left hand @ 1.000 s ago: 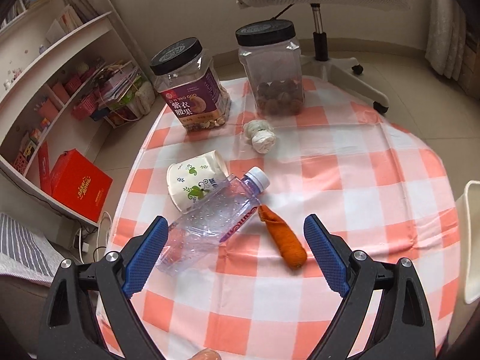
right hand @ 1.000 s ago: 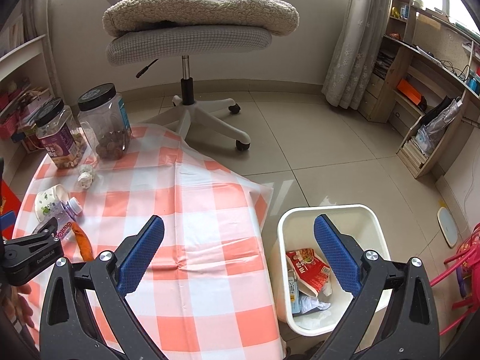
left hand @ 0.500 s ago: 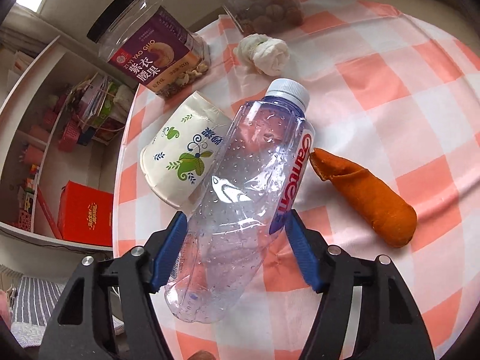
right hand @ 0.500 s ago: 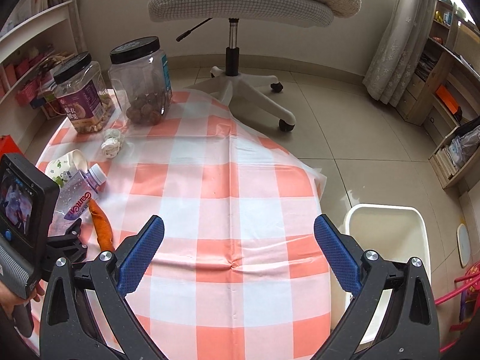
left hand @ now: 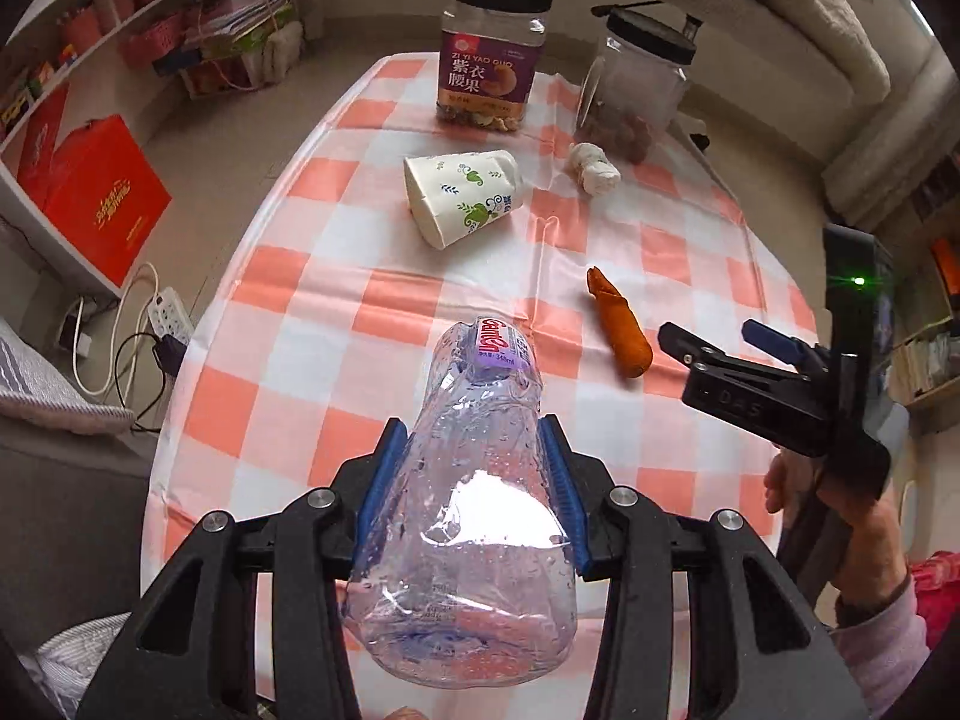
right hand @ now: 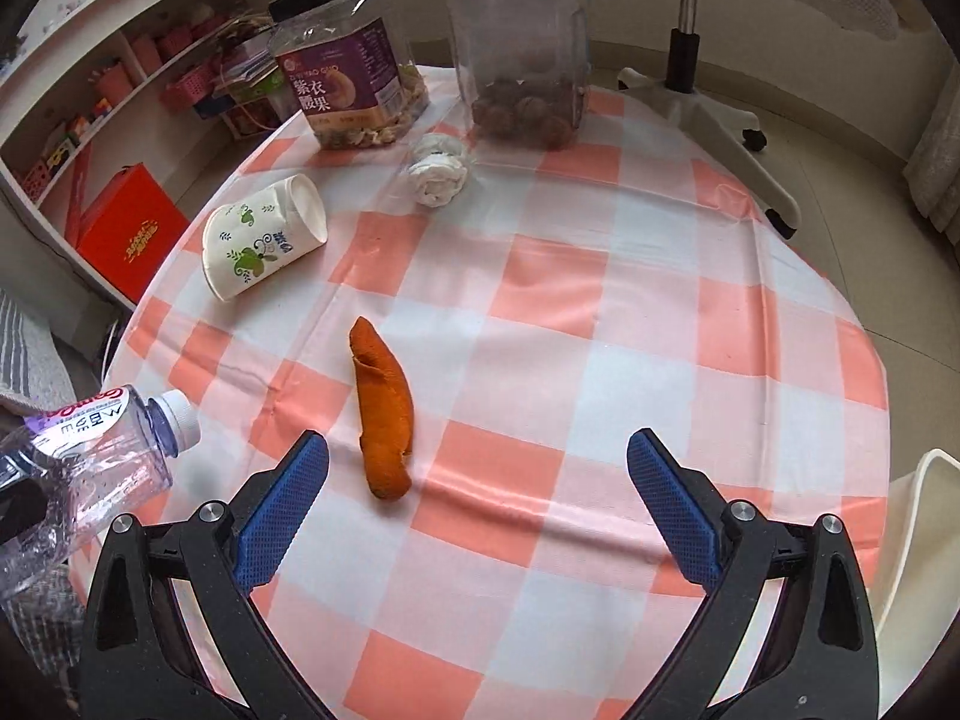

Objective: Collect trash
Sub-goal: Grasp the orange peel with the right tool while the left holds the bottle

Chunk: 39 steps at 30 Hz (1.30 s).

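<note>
A: What covers the worktop?
B: A glossy cloth checked in orange-pink and white, creased in a few lines. At the far edge stand two clear jars with black lids: a cashew jar with a purple label and a jar of brown nuts.

A: And the trash?
B: A paper cup lies on its side, a crumpled white tissue sits just before the jars, and an orange peel-like scrap lies nearer.

A: The bottle?
B: The crushed clear plastic bottle is between the blue pads of the left gripper, which are closing on its sides; it is lifted off the cloth, cap pointing away.

A: The right gripper?
B: Its pads stand wide apart, with nothing between them, above the cloth near the scrap.

A: The room?
B: Beige tiled floor, white shelves with baskets and a red box, a power strip with cables, a swivel chair, and a white bin at the worktop's edge.
</note>
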Each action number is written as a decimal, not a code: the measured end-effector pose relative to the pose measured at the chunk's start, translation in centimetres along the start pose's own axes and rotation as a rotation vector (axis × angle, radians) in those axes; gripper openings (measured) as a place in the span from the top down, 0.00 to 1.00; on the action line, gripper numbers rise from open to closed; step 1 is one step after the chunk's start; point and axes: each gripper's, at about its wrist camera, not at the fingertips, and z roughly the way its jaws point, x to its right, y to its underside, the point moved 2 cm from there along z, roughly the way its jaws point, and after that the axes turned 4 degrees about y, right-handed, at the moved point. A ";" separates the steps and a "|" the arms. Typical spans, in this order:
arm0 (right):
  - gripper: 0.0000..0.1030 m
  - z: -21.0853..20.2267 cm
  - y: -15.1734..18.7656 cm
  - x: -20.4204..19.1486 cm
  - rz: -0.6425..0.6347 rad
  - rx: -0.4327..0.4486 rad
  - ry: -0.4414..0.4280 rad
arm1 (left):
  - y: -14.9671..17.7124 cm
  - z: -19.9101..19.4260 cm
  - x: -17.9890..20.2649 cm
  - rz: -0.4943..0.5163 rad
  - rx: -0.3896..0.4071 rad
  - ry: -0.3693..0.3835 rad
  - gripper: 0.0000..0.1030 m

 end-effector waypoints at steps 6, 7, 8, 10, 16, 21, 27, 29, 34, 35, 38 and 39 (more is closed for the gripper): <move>0.27 3.1 -0.1 -3.4 -0.079 -0.068 0.000 | 2.8 2.9 -1.8 -0.085 -0.161 0.045 0.56; 0.31 3.4 -0.1 -3.8 -0.094 -0.078 0.004 | 3.2 3.6 -1.7 -0.063 -0.203 0.029 0.56; 0.32 3.8 -0.1 -4.0 -0.107 -0.084 0.011 | 3.8 4.4 -1.6 -0.026 -0.256 0.009 0.56; 0.31 4.1 -0.4 -4.3 -0.126 -0.078 0.026 | 4.7 5.5 -1.9 -0.037 -0.315 -0.001 0.56; 0.57 4.7 -1.8 -4.1 -0.137 -0.067 0.071 | 4.4 6.1 -2.9 -0.065 -0.333 -0.022 0.42; 0.80 4.2 -1.6 -2.7 -0.071 -0.080 0.032 | 3.8 8.1 -2.7 -0.056 -0.355 -0.053 0.33; 0.78 3.4 0.1 -2.0 -0.054 -0.125 -0.024 | 3.6 10.3 -2.6 -0.033 -0.439 -0.059 0.31; 0.61 3.2 0.4 -1.7 -0.028 -0.128 -0.048 | 3.3 9.7 -2.2 -0.011 -0.428 -0.059 0.31; 0.48 3.5 0.4 -2.1 -0.019 -0.106 0.002 | 2.3 8.8 -1.9 -0.009 -0.391 -0.051 0.28; 0.64 3.4 0.5 -2.2 -0.029 -0.101 0.022 | 2.3 9.0 -1.9 -0.003 -0.394 -0.059 0.28; 0.86 3.3 0.5 -2.3 -0.032 -0.114 0.017 | 2.2 10.2 -1.6 0.026 -0.421 -0.085 0.45; 0.87 3.2 0.6 -2.3 -0.034 -0.115 0.016 | 1.7 10.9 -1.3 0.028 -0.427 -0.084 0.45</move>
